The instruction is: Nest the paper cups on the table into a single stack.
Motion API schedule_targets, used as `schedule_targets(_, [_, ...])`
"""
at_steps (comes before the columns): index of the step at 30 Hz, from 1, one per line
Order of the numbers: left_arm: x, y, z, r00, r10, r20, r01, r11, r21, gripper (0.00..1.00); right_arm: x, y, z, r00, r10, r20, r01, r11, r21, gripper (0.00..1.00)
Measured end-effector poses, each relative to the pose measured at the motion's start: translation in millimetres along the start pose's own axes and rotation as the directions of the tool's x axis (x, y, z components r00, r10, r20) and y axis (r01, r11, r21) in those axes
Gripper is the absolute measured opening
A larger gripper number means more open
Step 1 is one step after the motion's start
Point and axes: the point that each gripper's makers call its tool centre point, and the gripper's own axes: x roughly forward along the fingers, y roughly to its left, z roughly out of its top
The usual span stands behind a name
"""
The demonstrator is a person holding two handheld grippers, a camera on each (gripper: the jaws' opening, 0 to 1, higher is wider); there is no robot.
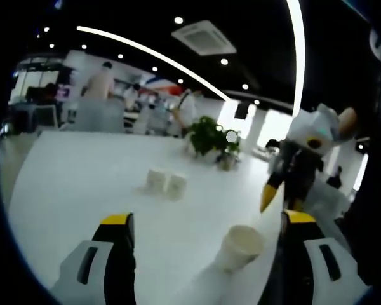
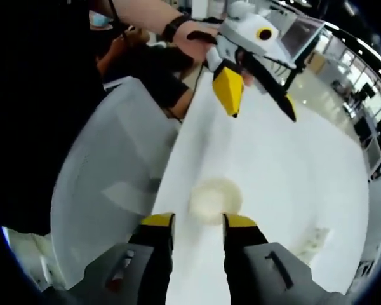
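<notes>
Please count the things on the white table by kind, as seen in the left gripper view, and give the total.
Paper cups: 3 (one near, two together farther off)
Potted plants: 1
Total: 4

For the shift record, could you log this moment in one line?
left hand-held gripper: open | right hand-held gripper: open, nearing paper cup | two cups apart | unstacked

potted plant (image 1: 211, 136) on table's far edge | people standing behind (image 1: 100, 89)
</notes>
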Motion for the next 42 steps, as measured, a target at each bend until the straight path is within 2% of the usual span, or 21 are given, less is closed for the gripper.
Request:
schedule_targets(7, [-3, -0.4, 3.8, 1.0, 0.009, 0.014, -0.009, 1.0, -0.006, 0.94, -6, -1, -6.5, 0.999, -0.032, 0.016, 0.031, 0.999, 0.041, 0.34])
schedule_targets(10, [-3, -0.6, 4.5, 1.0, 0.008, 0.017, -0.008, 1.0, -0.007, 0.94, -12, -5, -6.8, 0.996, -0.07, 0.059, 0.063, 0.991, 0.117, 0.38])
schedule_targets(15, [-3, -2.0, 5.4, 1.0, 0.004, 0.018, -0.004, 1.0, -0.008, 0.94, -23, -11, -9.2, 0.987, -0.126, 0.097, 0.109, 0.98, 0.169, 0.39])
schedule_targets(20, [-3, -1.8, 6.4, 1.0, 0.003, 0.022, -0.003, 1.0, -0.005, 0.94, -33, -24, -21.0, 0.972, -0.214, 0.094, 0.19, 0.958, 0.217, 0.49])
schedule_targets(24, [-5, -2.0, 7.6, 1.0, 0.004, 0.023, -0.004, 1.0, -0.005, 0.94, -39, -25, -24.4, 0.964, -0.234, 0.127, 0.187, 0.935, 0.3, 0.49])
schedule_targets(31, [-6, -0.8, 8.0, 1.0, 0.008, 0.025, -0.007, 1.0, -0.011, 0.94, -56, -35, -34.6, 0.914, -0.367, 0.176, 0.26, 0.86, 0.439, 0.5])
schedule_targets(33, [-5, -1.2, 8.2, 1.0, 0.009, 0.027, -0.008, 1.0, -0.016, 0.94, -63, -38, -42.7, 0.886, -0.424, 0.186, 0.286, 0.817, 0.5, 0.5])
schedule_targets(36, [-5, -2.3, 8.8, 1.0, 0.005, 0.028, -0.005, 1.0, -0.016, 0.94, -72, -39, -56.1, 0.857, -0.483, 0.178, 0.334, 0.785, 0.521, 0.5])
schedule_targets(38, [-4, -2.3, 7.4, 1.0, 0.002, 0.02, -0.002, 1.0, -0.015, 0.94, -81, -44, -62.7, 0.818, -0.544, 0.186, 0.373, 0.748, 0.549, 0.49])
schedule_targets(42, [-3, -2.8, 8.7, 1.0, 0.004, 0.026, -0.003, 1.0, -0.019, 0.94, -95, -45, -70.1, 0.775, -0.599, 0.201, 0.383, 0.698, 0.605, 0.5])
